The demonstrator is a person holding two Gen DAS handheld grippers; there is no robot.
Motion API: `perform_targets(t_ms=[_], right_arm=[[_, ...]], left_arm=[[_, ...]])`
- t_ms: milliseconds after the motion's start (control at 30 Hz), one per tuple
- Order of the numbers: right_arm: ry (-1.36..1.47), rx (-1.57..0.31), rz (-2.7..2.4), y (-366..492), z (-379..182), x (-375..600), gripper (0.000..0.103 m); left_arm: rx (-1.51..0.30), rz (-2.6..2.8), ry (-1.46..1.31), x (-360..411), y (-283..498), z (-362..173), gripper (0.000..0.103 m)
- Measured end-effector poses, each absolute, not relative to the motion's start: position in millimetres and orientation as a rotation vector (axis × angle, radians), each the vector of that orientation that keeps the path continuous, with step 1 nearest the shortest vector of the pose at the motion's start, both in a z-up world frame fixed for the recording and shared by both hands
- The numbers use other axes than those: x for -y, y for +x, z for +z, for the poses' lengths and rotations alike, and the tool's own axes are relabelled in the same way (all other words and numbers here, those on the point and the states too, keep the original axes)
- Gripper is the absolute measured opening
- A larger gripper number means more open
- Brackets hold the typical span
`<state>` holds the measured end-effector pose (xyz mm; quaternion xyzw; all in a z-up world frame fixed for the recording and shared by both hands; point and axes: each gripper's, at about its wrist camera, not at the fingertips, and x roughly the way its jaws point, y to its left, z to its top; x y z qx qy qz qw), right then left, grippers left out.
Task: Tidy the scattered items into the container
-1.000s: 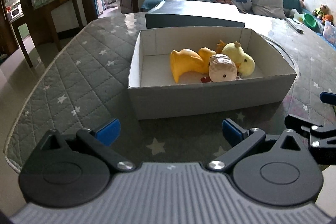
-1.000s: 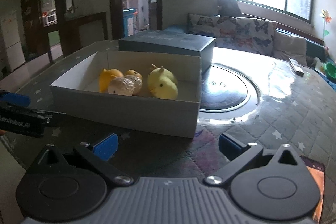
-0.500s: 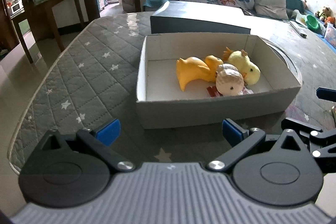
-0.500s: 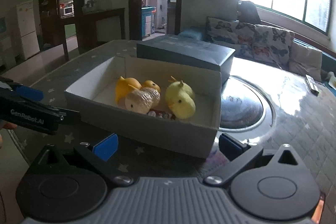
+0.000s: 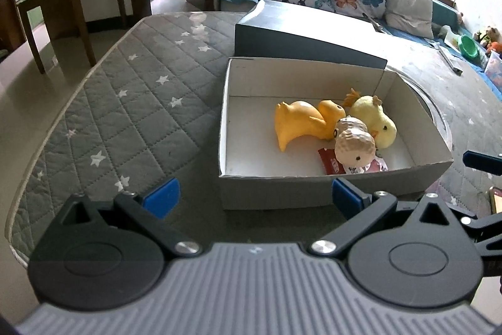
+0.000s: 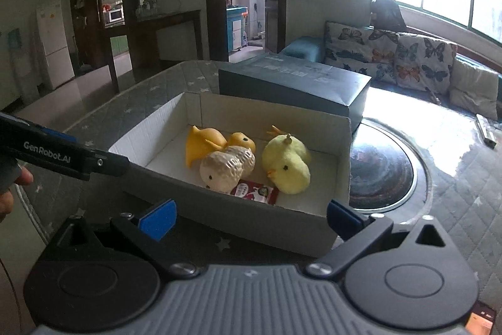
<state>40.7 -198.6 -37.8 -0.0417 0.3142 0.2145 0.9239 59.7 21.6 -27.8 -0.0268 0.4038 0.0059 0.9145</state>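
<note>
Both claws raised higher than before, box (image 5: 329, 187) nearer, toys unmoved

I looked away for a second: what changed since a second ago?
Both views now look down more steeply into the white box, so the left gripper and right gripper apparently rose; both remain open and empty. The orange duck, yellow chick, beige toy and red packet lie unmoved.

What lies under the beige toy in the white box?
A red-and-white snack packet lies partly under the beige knobbly toy in the white cardboard box; its covered part is hidden.
</note>
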Motion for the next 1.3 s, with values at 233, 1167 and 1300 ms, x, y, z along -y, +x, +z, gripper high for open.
perform_targets(t_ms=[233,1167,1300], right_arm=[[-0.072,-0.661,0.460,46,-37,198,0.103],[-0.097,-0.689,0.415,38,-47,205,0.103],[-0.066,-0.688,0.389,42,-44,214,0.103]], left_arm=[[-0.830,0.006,-0.041,-17,66,-26,0.103],[-0.851,0.028,0.005,-3,63,-37,0.103],[-0.829,0.024,-0.058,-14,65,-32,0.103]])
